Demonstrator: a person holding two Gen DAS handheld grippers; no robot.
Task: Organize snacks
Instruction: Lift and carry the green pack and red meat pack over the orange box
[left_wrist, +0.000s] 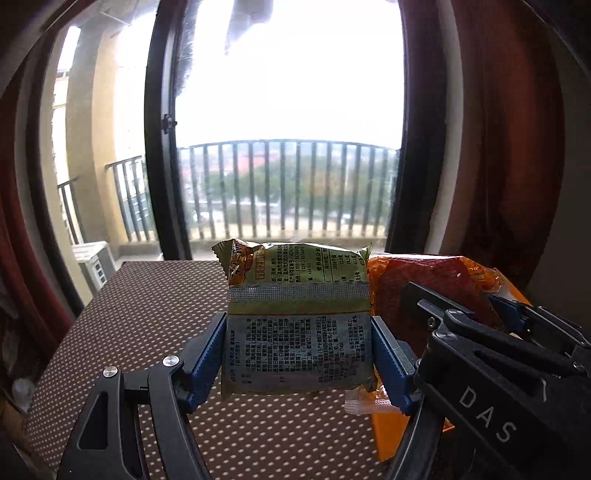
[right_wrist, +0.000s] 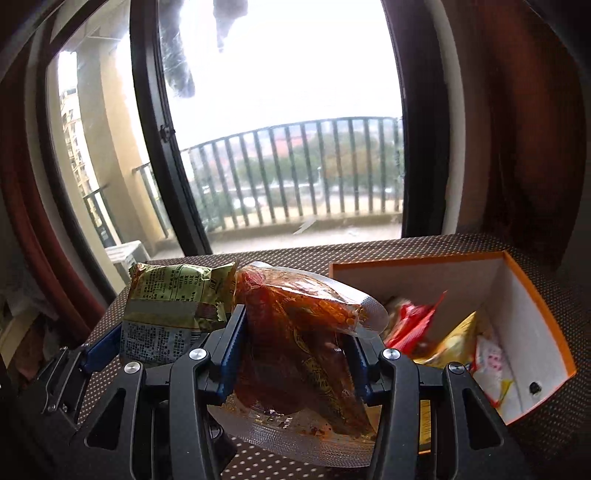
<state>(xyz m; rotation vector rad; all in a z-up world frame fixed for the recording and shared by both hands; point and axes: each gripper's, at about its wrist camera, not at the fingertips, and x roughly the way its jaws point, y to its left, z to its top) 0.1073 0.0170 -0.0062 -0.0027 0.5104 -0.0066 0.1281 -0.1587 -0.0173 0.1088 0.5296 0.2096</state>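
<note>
My left gripper (left_wrist: 299, 354) is shut on a green snack packet (left_wrist: 297, 317) and holds it upright above the dotted brown table (left_wrist: 140, 317). The packet also shows in the right wrist view (right_wrist: 173, 314). My right gripper (right_wrist: 295, 354) is shut on a clear pouch of red-brown meat snack (right_wrist: 299, 343), held above the table just right of the green packet. That pouch shows in the left wrist view (left_wrist: 424, 291) beside the right gripper's black body. An open orange-edged box (right_wrist: 532, 314) stands to the right, with several snack packets (right_wrist: 417, 325) inside.
The table's far edge meets a tall window with a dark frame (right_wrist: 155, 140) and a balcony railing (left_wrist: 288, 184) outside. Reddish curtains (left_wrist: 517, 147) hang on both sides. The orange box also shows under the left gripper in the left wrist view (left_wrist: 388, 435).
</note>
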